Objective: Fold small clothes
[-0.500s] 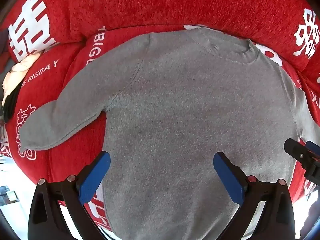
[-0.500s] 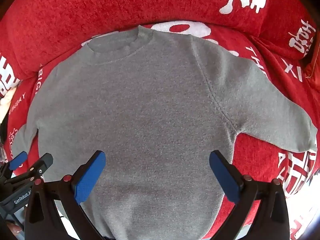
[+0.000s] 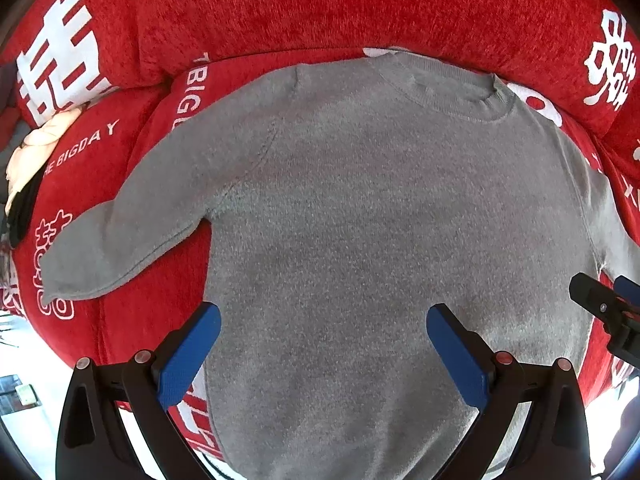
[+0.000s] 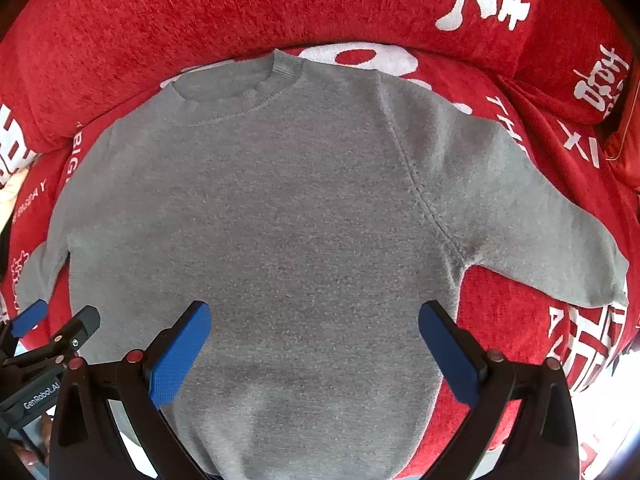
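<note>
A small grey knit sweater (image 3: 360, 208) lies flat and spread out on a red sofa seat, collar at the far side, both sleeves out to the sides. It also shows in the right wrist view (image 4: 280, 208). My left gripper (image 3: 324, 344) is open and empty, above the sweater's lower left part. My right gripper (image 4: 316, 340) is open and empty, above the lower right part. The left sleeve (image 3: 120, 224) and the right sleeve (image 4: 540, 220) lie flat. Each gripper shows at the edge of the other's view.
The red sofa (image 3: 320, 8) with white lettering has a backrest right behind the collar. A cream and black item (image 3: 28, 160) lies at the far left of the seat. The seat's front edge and a bright floor (image 3: 24, 380) are below.
Both grippers have shifted very slightly; the sweater sits a touch lower in each view. Nothing was taken hold of.
</note>
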Tool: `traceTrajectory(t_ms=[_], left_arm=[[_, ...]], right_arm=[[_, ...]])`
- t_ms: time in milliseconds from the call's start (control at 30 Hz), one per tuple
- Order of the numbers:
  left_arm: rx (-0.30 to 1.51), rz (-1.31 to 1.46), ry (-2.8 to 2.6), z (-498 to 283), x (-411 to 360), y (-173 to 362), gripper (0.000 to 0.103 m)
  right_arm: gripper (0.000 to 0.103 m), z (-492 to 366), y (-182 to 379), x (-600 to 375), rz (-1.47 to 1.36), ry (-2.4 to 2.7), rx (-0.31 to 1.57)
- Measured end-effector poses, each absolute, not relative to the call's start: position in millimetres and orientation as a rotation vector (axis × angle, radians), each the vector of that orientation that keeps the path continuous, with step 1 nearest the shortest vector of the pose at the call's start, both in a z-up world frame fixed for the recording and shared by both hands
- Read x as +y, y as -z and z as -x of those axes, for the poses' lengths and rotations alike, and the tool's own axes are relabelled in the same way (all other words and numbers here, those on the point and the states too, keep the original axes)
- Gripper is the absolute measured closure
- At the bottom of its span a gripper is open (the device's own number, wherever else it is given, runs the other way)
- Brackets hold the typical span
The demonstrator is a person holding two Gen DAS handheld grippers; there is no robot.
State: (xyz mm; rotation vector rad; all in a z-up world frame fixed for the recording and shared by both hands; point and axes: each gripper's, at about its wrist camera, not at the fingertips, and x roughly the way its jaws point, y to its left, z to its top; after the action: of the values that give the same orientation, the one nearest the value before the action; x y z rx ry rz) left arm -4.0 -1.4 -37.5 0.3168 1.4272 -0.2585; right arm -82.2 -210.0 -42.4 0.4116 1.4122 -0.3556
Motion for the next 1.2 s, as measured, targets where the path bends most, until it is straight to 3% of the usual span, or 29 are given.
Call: traceTrajectory(t_ms=[567,1200], left_arm=[[1.432,-0.318,0.264,10.7,-3.6,36.5,0.0],[1.434,-0.319,0.248,8.4,1.2,38.1,0.0]], right_arm=[[0.0,85.4,40.4,-209.1,-0.441,0.347,1.477],[0.0,85.1,41.8,-205.9,-0.405,0.358,1.398]])
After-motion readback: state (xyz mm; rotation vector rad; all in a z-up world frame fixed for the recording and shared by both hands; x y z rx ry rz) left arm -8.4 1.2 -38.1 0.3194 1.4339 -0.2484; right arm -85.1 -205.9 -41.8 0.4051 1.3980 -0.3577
